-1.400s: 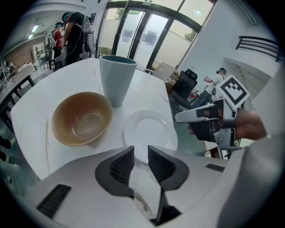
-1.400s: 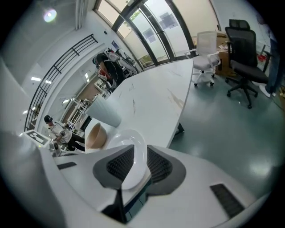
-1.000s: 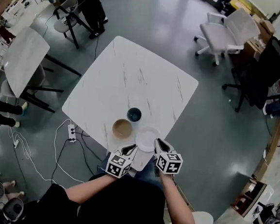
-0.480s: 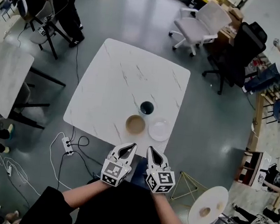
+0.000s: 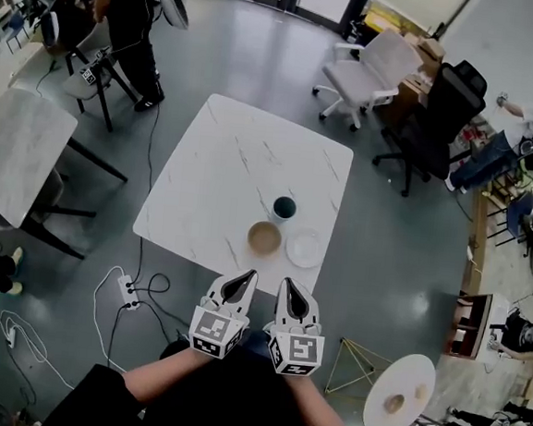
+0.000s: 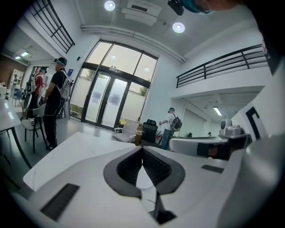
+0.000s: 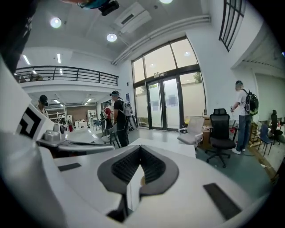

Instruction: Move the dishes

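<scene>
All three dishes sit grouped on the white marbled counter (image 5: 243,168), near its edge closest to the person and towards the right-hand corner. The brown bowl (image 5: 264,239) and the white dish (image 5: 304,248) are side by side along that edge, close but apart. The dark bowl (image 5: 284,207) stands just behind them, further in. The left hand-held gripper (image 5: 240,284) and the right hand-held gripper (image 5: 292,298) hang side by side off the counter, short of its edge, and point roughly forward at the group. Both are clenched with nothing in them: each gripper view shows the ribbed pads meeting at the tips and only open room beyond. From the head view the brown bowl lies straight ahead, between the two lines of aim and a little nearer the left one. The white dish lies directly ahead of the right one, which looks the better placed to take it. The dishes are round, so no axis governs the approach; a rim grip from the near side seems likely. The brown bowl and the white dish look empty, and the dark bowl's inside is too dim to judge.
</scene>
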Tool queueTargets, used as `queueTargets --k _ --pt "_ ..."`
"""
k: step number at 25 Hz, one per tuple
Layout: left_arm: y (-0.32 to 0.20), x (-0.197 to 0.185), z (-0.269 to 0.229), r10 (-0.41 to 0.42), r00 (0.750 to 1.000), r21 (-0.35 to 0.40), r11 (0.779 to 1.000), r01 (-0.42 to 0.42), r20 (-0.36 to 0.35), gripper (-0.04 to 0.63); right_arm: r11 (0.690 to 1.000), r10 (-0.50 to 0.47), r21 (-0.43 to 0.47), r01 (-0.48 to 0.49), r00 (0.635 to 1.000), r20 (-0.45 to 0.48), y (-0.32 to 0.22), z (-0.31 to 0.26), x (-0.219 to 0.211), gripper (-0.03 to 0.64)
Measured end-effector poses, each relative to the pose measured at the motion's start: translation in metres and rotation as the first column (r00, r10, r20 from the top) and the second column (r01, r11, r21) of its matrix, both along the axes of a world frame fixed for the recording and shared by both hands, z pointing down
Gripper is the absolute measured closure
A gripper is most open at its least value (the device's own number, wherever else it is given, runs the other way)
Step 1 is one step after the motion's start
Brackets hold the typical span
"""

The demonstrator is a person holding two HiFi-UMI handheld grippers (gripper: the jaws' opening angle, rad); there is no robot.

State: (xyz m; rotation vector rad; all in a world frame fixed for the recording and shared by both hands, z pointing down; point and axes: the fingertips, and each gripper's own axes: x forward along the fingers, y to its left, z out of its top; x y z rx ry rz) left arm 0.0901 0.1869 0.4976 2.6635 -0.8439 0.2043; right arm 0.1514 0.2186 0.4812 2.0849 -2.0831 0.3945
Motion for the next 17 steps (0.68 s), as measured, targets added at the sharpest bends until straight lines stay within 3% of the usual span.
queueTargets --k 9,17 --pt "0.012 -0.01 -0.011 -0.011 1.0 0.048 0.999 0.011 0.006 0.578 0.999 -0.03 0.044 0.031 0.999 -0.012 0.014 -0.008 -0.016 0.6" --pt "0.014 -0.003 -0.02 0.036 0.999 0.09 0.995 -0.036 0.005 0.578 0.997 -0.036 0.071 0.038 0.999 -0.039 0.011 -0.017 -0.02 0.6"
